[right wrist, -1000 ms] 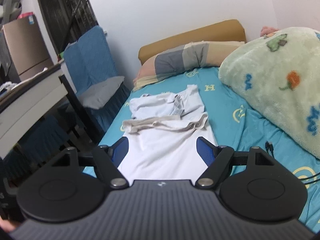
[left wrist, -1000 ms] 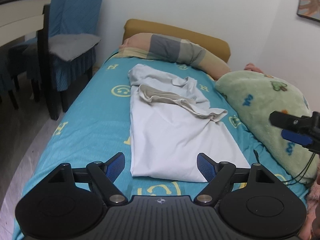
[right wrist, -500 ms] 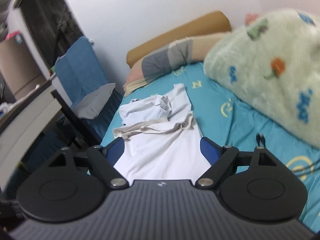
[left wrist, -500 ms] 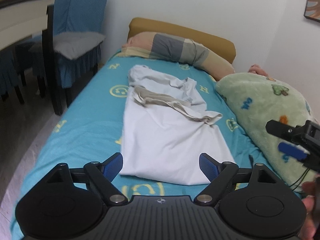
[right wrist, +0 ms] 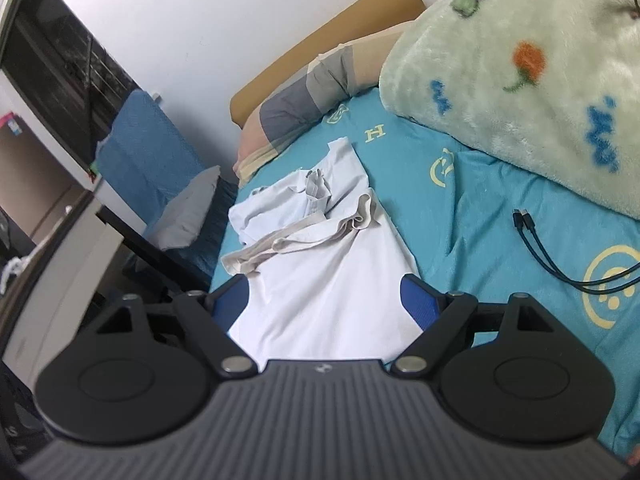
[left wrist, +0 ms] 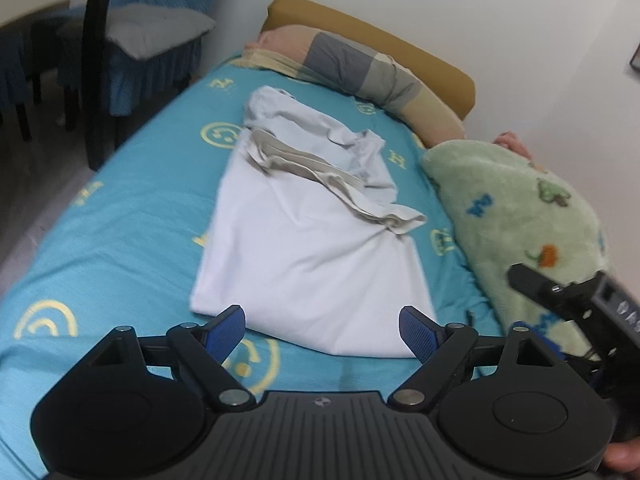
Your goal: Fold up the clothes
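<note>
Left gripper (left wrist: 322, 330) is hovering above the near edge of the white garment (left wrist: 308, 248), its blue-padded fingers (left wrist: 226, 330) spread wide and holding nothing. Right gripper (right wrist: 326, 298) is hanging over the near part of the same garment (right wrist: 320, 280), fingers (right wrist: 418, 300) likewise spread wide and empty; in the left wrist view, part of this gripper (left wrist: 568, 300) is showing at the right edge, in front of the green blanket (left wrist: 516, 216).

The white garment is lying lengthwise down the middle of the bed (left wrist: 120, 216), on a turquoise sheet printed with yellow smiley faces. Its near half is lying flat and fairly smooth; its far half is lying bunched and wrinkled. A beige fabric band (left wrist: 332, 176) is crossing the garment diagonally at about mid-length, rumpled along its run.

To the right of the garment, two black cables (right wrist: 548, 252) are lying on the sheet, near the edge of the green blanket (right wrist: 520, 72), which is piled along the right side of the bed.

At the far end, a striped pillow (left wrist: 360, 76) is resting against a mustard headboard (left wrist: 380, 40). To the left, off the bed, a chair with a blue cover (left wrist: 152, 20) and a grey cushion (left wrist: 156, 30) is standing beside it.
</note>
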